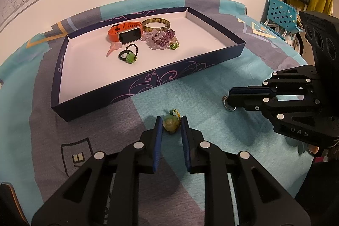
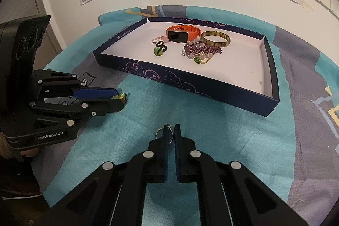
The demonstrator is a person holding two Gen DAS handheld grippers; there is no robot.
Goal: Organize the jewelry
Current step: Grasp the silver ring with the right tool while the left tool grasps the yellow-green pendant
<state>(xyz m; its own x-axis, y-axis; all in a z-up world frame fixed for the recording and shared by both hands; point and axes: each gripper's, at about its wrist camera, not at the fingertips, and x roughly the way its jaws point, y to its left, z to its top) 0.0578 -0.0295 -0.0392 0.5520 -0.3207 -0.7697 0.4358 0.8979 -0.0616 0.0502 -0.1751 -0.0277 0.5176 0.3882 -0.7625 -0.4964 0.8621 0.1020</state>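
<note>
Mostly done: watch (image 1: 125, 33), bangle (image 1: 156, 23), beads (image 1: 160, 39), rings lie inside box (image 1: 148, 86). Two pieces left on cloth (image 1: 211, 82) near box. Left gripper (image 1: 171, 123) jaws narrowed, pressing green jade ring (image 1: 170, 123). Right gripper (image 2: 170, 132) nearly closed on silver ring (image 2: 168, 127). Left view shows jade clearly; right view shows only its tip.

Black hand-held gripper (image 1: 171, 123), blue pads, silver rivets, "GenRobot.AI" lettering

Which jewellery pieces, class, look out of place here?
Two pieces lie on the cloth outside the box: a green bead charm between the left tongs and a silver ring in the right tongs.
</note>
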